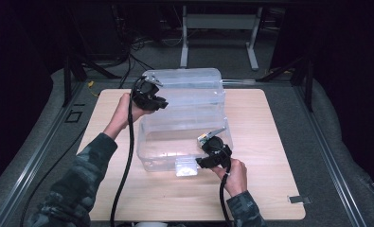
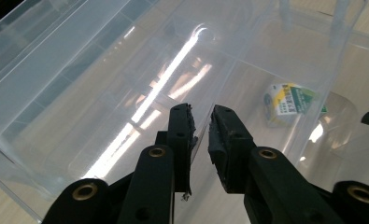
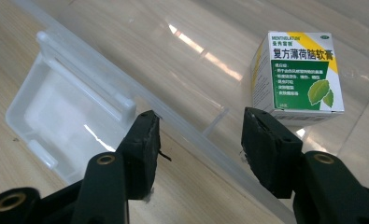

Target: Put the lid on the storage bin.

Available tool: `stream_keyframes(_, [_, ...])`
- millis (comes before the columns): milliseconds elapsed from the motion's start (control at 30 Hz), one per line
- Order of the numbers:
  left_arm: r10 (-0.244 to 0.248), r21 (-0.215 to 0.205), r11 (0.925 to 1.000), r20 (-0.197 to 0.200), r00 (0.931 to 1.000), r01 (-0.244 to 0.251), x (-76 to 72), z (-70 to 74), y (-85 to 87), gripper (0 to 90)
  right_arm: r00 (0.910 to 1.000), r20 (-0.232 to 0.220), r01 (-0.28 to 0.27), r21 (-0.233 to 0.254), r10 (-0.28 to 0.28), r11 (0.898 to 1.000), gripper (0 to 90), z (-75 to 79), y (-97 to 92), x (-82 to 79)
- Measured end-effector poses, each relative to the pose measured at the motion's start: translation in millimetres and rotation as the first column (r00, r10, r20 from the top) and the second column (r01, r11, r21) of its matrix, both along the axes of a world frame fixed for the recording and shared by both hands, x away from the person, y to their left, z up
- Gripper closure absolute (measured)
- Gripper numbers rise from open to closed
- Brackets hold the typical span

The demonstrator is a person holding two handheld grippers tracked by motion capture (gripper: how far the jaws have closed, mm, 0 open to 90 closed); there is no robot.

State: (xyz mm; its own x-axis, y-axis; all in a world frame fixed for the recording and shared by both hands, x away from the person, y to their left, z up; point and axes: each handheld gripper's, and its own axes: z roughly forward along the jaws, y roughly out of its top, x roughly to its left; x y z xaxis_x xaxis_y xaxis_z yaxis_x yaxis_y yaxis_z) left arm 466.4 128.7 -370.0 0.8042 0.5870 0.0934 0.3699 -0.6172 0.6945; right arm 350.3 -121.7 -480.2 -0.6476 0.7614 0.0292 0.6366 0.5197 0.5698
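The left tool [image 1: 152,98] is hovering clenched and empty at the clear bin's [image 1: 184,90] ten o'clock rim. The right tool [image 3: 198,135] is spreading released over the five o'clock rim, straddling the wall without pressing it. The medicine box [image 3: 298,77] is lying inside the bin, near that corner. Likely step: gripping the bin; next, the jaws need closing on the rim.

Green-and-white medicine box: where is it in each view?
High view: medicine box small, just above the right claw, at the clear bin's near right corner.
Left gripper view: right of centre, seen through the bin wall.
Right gripper view: upper right, inside the bin.
Shared landmark: the clear bin.
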Motion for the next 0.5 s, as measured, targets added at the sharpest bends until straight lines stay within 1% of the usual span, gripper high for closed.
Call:
stream_keyframes(100, [-0.005, -0.006, 1.0000, 0.009, 1.0000, 0.005, -6.7, 0.4, 1.9, 77.8, 1.0000, -0.003, -0.002, 0.000, 0.002, 1.000, 47.4, 0.1, -0.1, 0.3])
stream_keyframes(267, [-0.008, -0.004, 1.0000, 0.026, 0.9996, 0.008, -14.0, 0.2, 3.5, 77.9, 1.0000, -0.006, -0.005, 0.002, 0.005, 1.000, 47.3, 0.1, -0.1, 0.4])
stream_keyframes(500, [-0.012, -0.008, 0.9999, 0.036, 0.9993, 0.013, -22.3, -0.5, 3.6, 78.1, 0.9999, -0.008, -0.008, 0.002, 0.008, 1.000, 47.3, 0.2, -0.4, 0.8])
